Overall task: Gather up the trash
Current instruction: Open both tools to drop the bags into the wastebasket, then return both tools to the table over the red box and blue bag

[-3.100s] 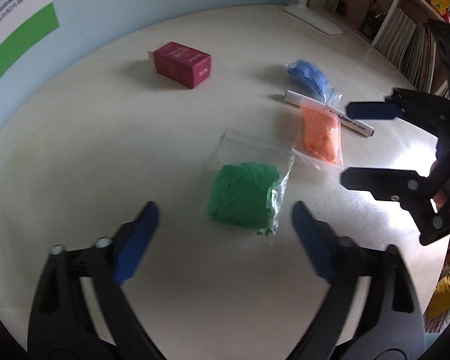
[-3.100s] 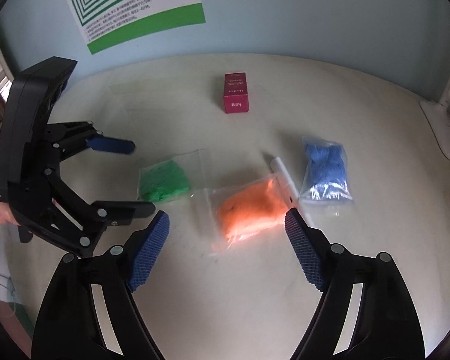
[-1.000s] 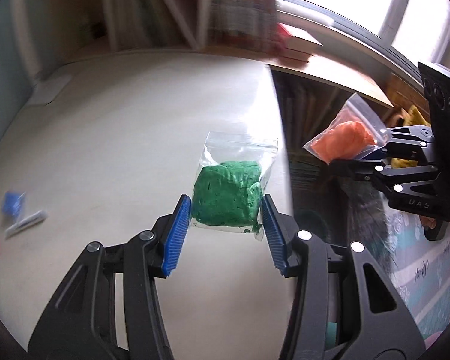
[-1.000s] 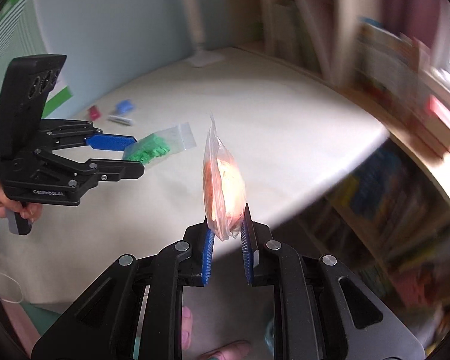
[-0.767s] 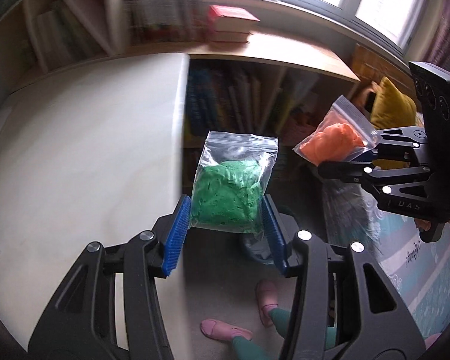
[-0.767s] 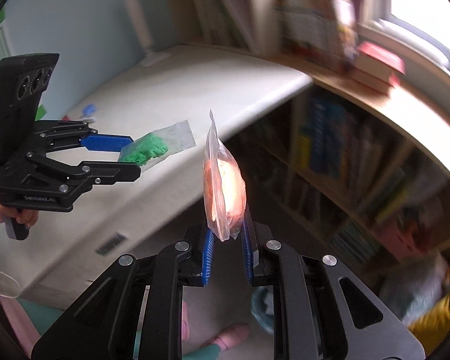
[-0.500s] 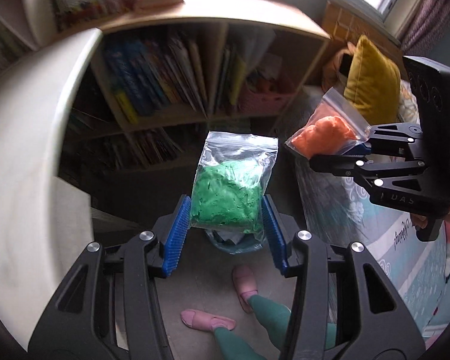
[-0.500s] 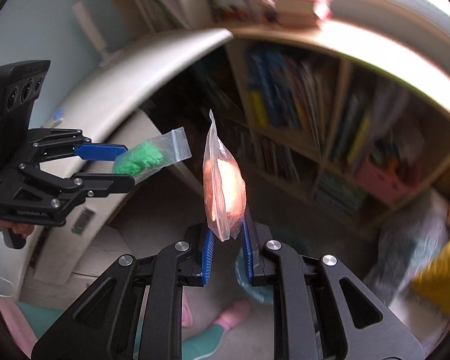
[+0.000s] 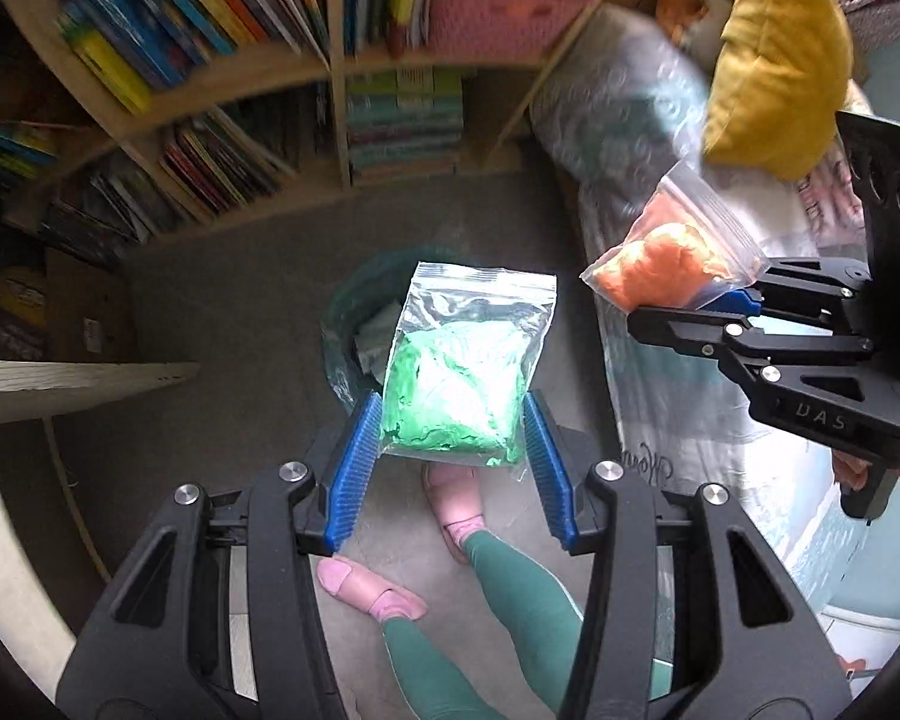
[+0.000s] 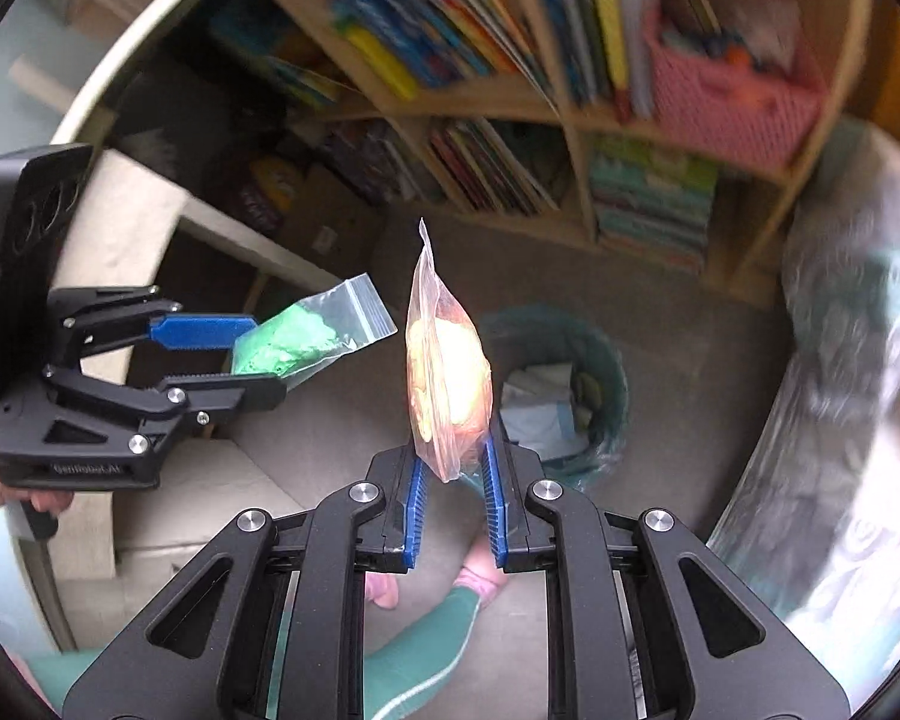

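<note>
Now each gripper [image 9: 453, 450] [image 10: 453, 501] clamps a bag above the bin [image 10: 600, 360].

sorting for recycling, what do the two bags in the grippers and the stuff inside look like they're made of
Green-filled clear zip bag: thin glossy plastic with a zip strip on top; its contents look like soft matte dough or clay, crumbly at the edges. Orange-filled clear zip bag: the same shiny film around a lumpy orange mass, probably the same kind of dough.

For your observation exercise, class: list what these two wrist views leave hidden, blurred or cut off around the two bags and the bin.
- Trash bin, left wrist view: the green bag covers most of its opening.
- Bin contents, right wrist view: pale scraps, too blurred to identify.
- Orange bag, right wrist view: seen edge-on, so its contents are unclear.
- Book spines: motion-blurred, titles unreadable.
- Person's legs: cut off by the gripper bodies.
</note>
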### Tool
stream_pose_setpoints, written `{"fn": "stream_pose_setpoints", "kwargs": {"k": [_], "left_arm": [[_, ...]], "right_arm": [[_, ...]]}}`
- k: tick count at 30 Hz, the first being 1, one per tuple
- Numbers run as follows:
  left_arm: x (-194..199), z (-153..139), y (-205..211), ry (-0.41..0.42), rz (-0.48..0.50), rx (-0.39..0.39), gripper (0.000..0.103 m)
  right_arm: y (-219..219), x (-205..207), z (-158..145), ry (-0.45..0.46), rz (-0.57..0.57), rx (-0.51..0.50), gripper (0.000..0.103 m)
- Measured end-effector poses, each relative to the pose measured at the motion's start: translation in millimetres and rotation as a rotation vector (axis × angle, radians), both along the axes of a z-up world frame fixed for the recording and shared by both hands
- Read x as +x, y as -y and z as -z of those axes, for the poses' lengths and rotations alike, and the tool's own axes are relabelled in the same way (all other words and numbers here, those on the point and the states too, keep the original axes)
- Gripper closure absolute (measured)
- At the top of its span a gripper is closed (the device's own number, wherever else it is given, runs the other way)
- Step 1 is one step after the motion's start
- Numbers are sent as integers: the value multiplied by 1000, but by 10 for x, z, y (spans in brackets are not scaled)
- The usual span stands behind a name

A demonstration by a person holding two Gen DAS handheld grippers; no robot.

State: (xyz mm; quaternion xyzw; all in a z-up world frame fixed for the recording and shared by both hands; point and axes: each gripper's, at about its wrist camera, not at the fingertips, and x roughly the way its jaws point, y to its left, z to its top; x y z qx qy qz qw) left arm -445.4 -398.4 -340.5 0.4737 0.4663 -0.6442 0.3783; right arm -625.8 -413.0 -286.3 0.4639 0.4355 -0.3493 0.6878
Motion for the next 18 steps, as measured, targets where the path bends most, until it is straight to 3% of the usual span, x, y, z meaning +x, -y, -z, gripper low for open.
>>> {"fn": "stream_pose_setpoints", "kwargs": {"k": [5,10,12,18], "left_arm": [[-89,480,86,12,26,55,56],[-220,857,167,48,75,81,36],[-250,964,181,73,74,86,30],[-252,1078,151,74,67,114,29]], "right_arm": [[38,-85,475,-6,47,51,81],[113,-196,753,-32,88,58,53],[132,-255,802,-32,111,63,53],[173,-386,814,-28,133,58,52]]}}
